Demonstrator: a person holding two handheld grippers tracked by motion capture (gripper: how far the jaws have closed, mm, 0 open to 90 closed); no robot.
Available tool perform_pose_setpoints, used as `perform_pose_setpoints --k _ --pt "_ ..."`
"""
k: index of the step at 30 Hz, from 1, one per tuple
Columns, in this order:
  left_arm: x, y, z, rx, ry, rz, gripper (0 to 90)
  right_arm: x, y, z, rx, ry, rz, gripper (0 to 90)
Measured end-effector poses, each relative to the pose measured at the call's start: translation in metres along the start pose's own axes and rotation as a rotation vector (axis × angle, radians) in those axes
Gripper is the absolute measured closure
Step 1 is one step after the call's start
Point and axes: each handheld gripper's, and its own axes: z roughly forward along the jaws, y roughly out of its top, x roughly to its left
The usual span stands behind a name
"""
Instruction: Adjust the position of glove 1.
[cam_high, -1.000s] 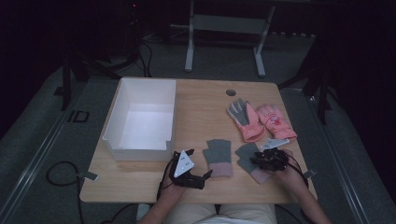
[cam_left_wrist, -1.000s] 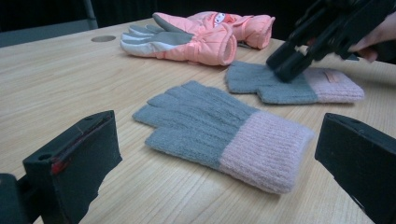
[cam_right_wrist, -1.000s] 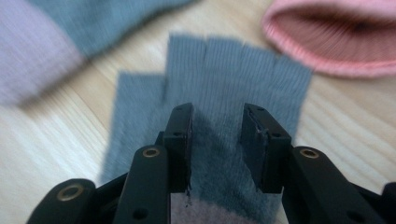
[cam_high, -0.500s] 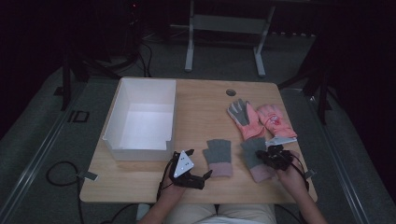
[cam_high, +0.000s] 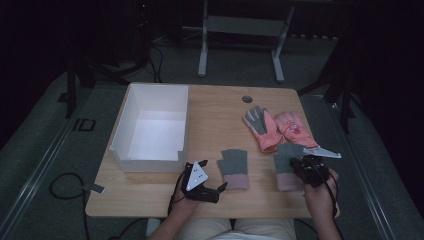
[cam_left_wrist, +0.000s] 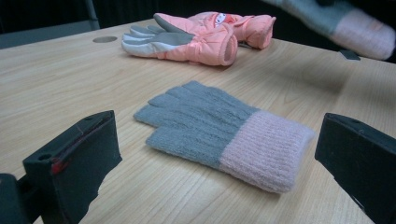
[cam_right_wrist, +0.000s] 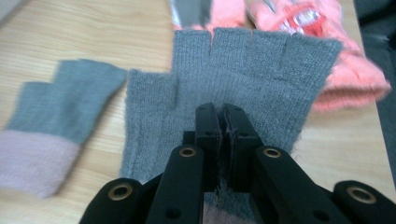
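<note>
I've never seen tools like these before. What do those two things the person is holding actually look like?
Both are black hand-held tools. The left gripper carries a pale grey three-cornered plate with small dark marks, and its blocky black fingers show a dab of red. The right gripper has slim black fingers on linked black bars with brass-coloured rivets. A dark cable trails from it.

Both grippers low at the near table edge.
Left gripper (cam_high: 218, 188) jaws spread wide; right gripper (cam_high: 300, 162) jaws pressed together.
</note>
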Motion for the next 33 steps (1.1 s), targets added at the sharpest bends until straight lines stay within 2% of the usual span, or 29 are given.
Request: perform_pose_setpoints --k 3,8,12,16,19,21,25,27,29,33 --pt "0.0 0.0 0.0 -0.002 0.001 -0.003 0.0 0.003 -0.009 0.011 0.021 -0.042 -0.009 85.5" --pt "0.001 0.0 0.0 0.0 0.002 -0.007 0.0 0.002 -0.019 0.03 0.055 -0.027 0.015 85.4" --pt "0.001 0.0 0.0 0.005 0.003 -0.008 0.0 -0.004 -0.022 0.044 0.063 -0.038 0.052 85.3" --pt "0.0 0.0 0.0 0.002 0.002 -0.005 0.0 -0.009 -0.026 0.056 0.088 -0.043 0.055 84.8" --pt "0.001 0.0 0.0 0.007 0.002 -0.007 0.0 -0.01 -0.029 0.062 0.106 -0.046 0.059 82.4" --pt "0.001 0.0 0.0 0.003 0.0 -0.004 0.0 -0.014 -0.033 0.067 0.106 -0.032 0.069 75.8" --pt "0.001 0.0 0.0 0.008 -0.003 -0.006 0.0 -0.016 -0.033 0.065 0.103 -0.022 0.056 70.1" --pt "0.001 0.0 0.0 0.005 -0.003 -0.005 0.0 -0.018 -0.03 0.063 0.104 -0.015 0.031 67.4" --pt "0.001 0.0 0.0 0.008 -0.003 -0.008 0.0 -0.022 -0.027 0.059 0.093 0.01 -0.013 63.9" --pt "0.001 0.0 0.0 0.006 -0.002 -0.009 0.0 -0.032 -0.021 0.05 0.076 0.114 -0.104 60.7"
